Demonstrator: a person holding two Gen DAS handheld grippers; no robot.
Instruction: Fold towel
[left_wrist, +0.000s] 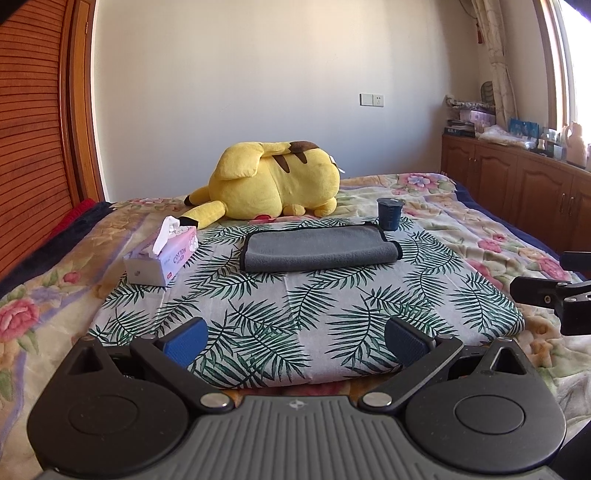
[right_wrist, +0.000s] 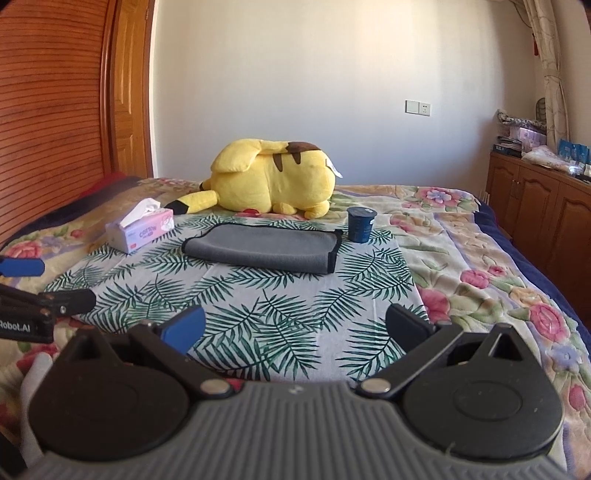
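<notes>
A grey towel (left_wrist: 317, 249) with black trim lies folded over on the leaf-print cloth (left_wrist: 295, 306), toward its far side; it also shows in the right wrist view (right_wrist: 264, 248). My left gripper (left_wrist: 295, 338) is open and empty, held back over the cloth's near edge, well short of the towel. My right gripper (right_wrist: 295, 328) is open and empty too, likewise near the cloth's (right_wrist: 258, 302) front edge. Part of the right gripper shows at the right edge of the left wrist view (left_wrist: 554, 295), and the left gripper shows at the left edge of the right wrist view (right_wrist: 37, 295).
A pink tissue box (left_wrist: 162, 258) sits left of the towel. A dark blue cup (left_wrist: 388, 214) stands at the towel's far right corner. A yellow plush toy (left_wrist: 273, 181) lies behind. The floral bedspread (left_wrist: 498, 236) surrounds the cloth; wooden cabinets (left_wrist: 517, 184) stand right.
</notes>
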